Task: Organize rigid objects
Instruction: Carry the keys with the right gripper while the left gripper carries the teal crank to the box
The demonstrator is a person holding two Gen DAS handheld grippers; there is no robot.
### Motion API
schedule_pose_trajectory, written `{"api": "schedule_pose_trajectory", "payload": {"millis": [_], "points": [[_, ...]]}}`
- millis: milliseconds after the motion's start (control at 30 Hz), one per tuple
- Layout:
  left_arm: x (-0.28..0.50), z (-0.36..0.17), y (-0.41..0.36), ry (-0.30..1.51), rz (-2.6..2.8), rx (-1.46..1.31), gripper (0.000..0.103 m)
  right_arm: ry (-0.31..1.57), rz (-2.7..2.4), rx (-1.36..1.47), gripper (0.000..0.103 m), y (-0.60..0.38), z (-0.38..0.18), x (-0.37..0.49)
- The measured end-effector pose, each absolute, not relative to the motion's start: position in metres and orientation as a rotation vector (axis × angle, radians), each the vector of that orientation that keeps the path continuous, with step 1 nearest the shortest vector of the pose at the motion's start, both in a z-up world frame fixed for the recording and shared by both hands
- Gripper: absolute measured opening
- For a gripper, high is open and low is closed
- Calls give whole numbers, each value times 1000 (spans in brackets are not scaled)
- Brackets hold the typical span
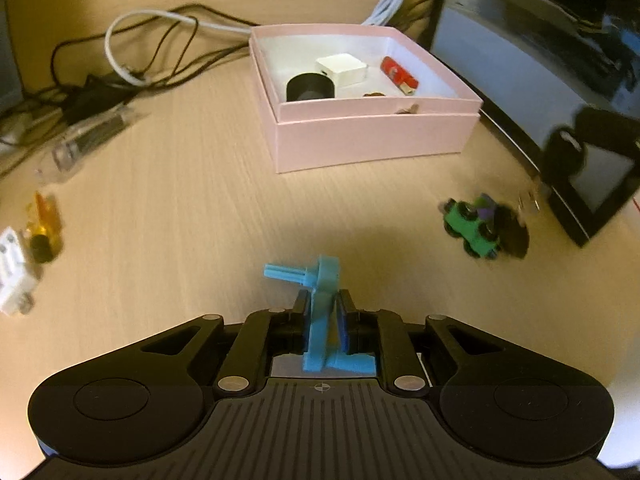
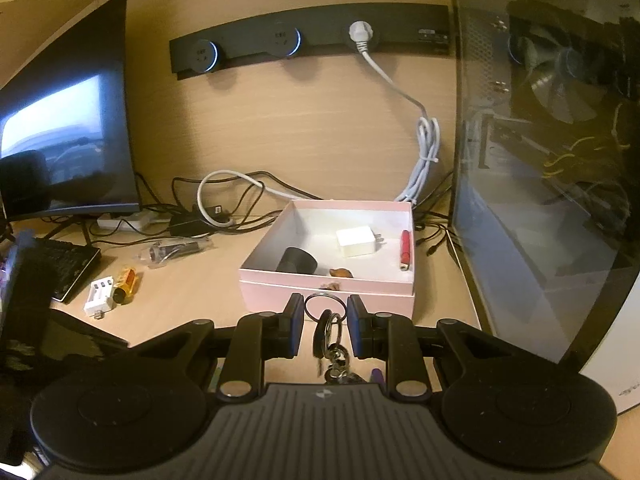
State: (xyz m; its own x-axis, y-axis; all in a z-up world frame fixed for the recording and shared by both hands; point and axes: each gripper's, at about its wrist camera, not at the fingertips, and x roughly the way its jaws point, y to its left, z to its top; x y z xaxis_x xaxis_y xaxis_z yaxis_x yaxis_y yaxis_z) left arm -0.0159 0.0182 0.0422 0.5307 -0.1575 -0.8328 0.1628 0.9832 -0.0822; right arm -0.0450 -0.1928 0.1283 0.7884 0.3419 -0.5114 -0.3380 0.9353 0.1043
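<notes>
Nearest, the left gripper (image 1: 323,300) has its fingers (image 1: 301,304) closed on a blue plastic part (image 1: 320,312), which stands upright between the pads with a short peg jutting left, held above the bare wood of the desk (image 1: 192,208). Ahead and to the right of it a green toy train (image 1: 474,226) lies on the desk, blurred, close to the foot of a dark computer case (image 1: 540,80). Off to the left edge sit one white adapter (image 1: 14,276) and one amber cylinder (image 1: 44,228) side by side, with a clear plastic packet (image 1: 92,136) further back. The right gripper (image 2: 323,314) has its fingers (image 2: 294,320) parted, with a bunch of keys (image 2: 330,340) on two rings lying between them; I cannot tell whether the pads touch it. Just beyond those fingertips stands one pink box (image 2: 328,292), open-topped, nothing between it and either gripper. Inside it are four clear items: one black cylinder (image 2: 297,261), one white charger cube (image 2: 357,242), one red stick (image 2: 406,249) and a small brown piece (image 2: 341,273) by the near wall. Behind the box lie tangled black cables and a white cable (image 2: 424,148) running up to a wall socket strip (image 2: 312,42) with three outlets. A monitor (image 2: 68,128) stands far left with a keyboard (image 2: 66,266) in front of it.
</notes>
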Motion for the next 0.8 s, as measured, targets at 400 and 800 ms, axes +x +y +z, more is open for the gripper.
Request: {"api": "schedule_pose_trajectory", "payload": {"millis": [400, 800], "points": [[-18, 48, 12, 861, -305, 35, 14, 545, 339, 4, 23, -195, 131, -55], [49, 143, 5, 591, -349, 30, 15, 489, 315, -1, 23, -201, 150, -54]]}}
